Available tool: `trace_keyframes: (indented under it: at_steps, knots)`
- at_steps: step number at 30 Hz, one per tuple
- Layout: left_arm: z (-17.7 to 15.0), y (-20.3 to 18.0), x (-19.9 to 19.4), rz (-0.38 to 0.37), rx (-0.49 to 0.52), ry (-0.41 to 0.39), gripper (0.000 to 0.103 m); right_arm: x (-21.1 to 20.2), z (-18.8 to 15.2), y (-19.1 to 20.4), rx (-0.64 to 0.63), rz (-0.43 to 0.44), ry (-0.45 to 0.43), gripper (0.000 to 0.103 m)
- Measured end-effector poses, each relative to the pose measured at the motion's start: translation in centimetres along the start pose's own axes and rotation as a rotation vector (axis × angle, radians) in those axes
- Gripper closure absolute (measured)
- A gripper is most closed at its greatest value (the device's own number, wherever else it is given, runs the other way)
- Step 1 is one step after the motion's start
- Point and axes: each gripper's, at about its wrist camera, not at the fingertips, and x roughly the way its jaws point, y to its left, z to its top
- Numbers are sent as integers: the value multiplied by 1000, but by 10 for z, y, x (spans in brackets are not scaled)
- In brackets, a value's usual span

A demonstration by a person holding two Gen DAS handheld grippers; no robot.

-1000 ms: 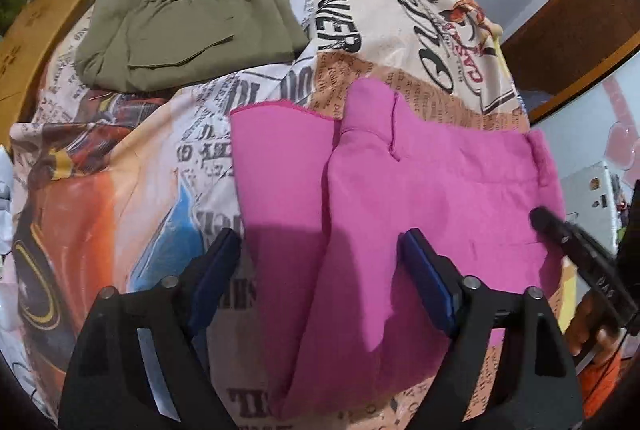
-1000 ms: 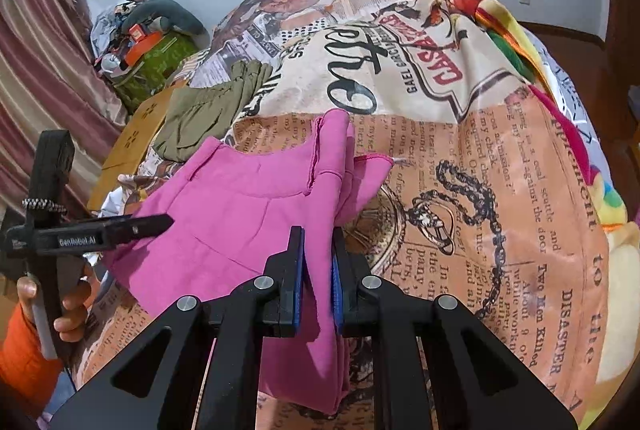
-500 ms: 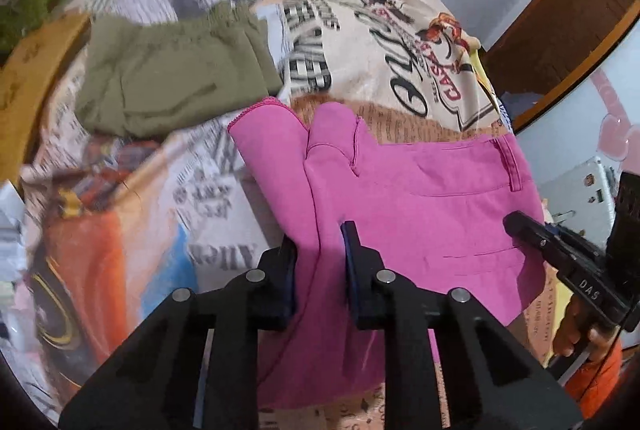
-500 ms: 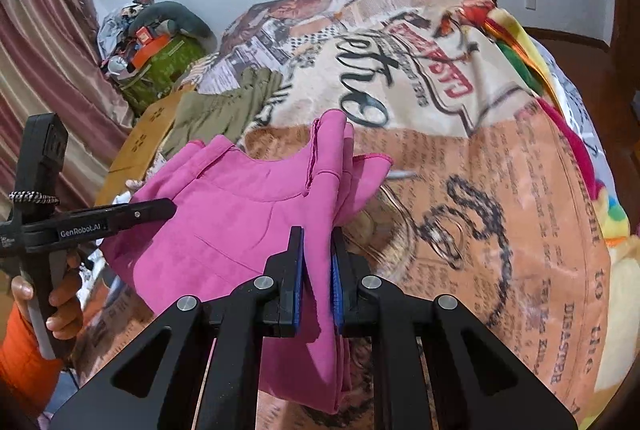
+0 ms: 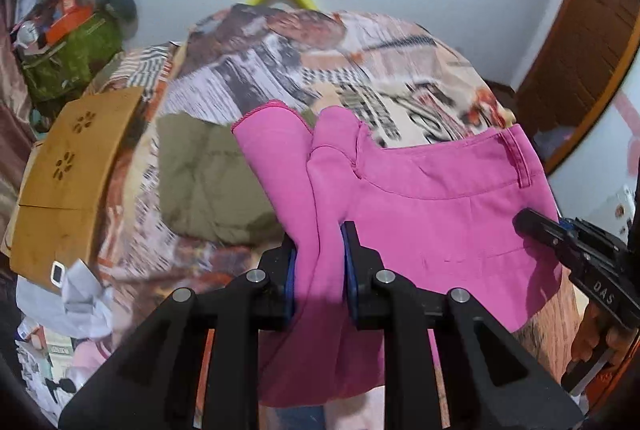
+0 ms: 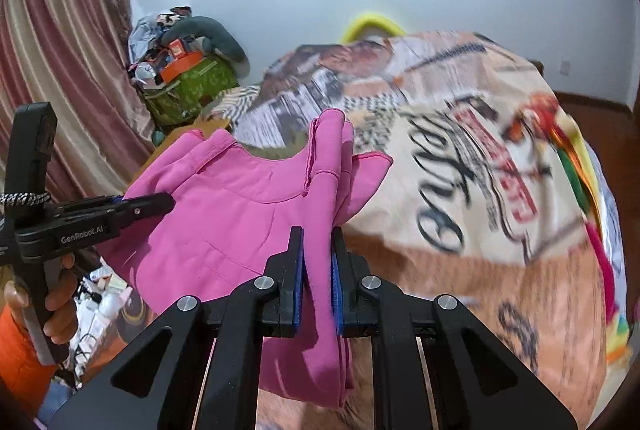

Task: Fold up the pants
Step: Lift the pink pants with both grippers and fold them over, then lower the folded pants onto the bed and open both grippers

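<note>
Both grippers are now lifting the pink pants [image 5: 440, 222] off the printed bedspread [image 5: 360, 61], and the left gripper [image 5: 318, 270], wide a second ago, is clamping a bunched fold. Beyond its fingers the waistband is stretching rightward toward the right gripper [image 6: 318, 270], which is pinching the opposite end, while the folded olive shorts [image 5: 208, 181] are lying farther off, to the left.

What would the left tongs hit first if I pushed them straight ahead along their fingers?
Probably the olive garment lying on the printed bedspread, past the pink pants the left tongs are shut on; depth is unclear.
</note>
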Motion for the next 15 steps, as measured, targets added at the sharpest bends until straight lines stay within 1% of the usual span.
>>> trace_keyframes:
  at_steps: [5, 9, 15]
  knots:
    - [26, 29, 5, 30, -18, -36, 83, 26, 27, 18, -34, 4, -29, 93]
    - [43, 51, 12, 62, -23, -68, 83, 54, 47, 29, -59, 11, -30, 93]
    - [58, 82, 44, 89, -46, -87, 83, 99, 66, 40, -94, -7, -28, 93]
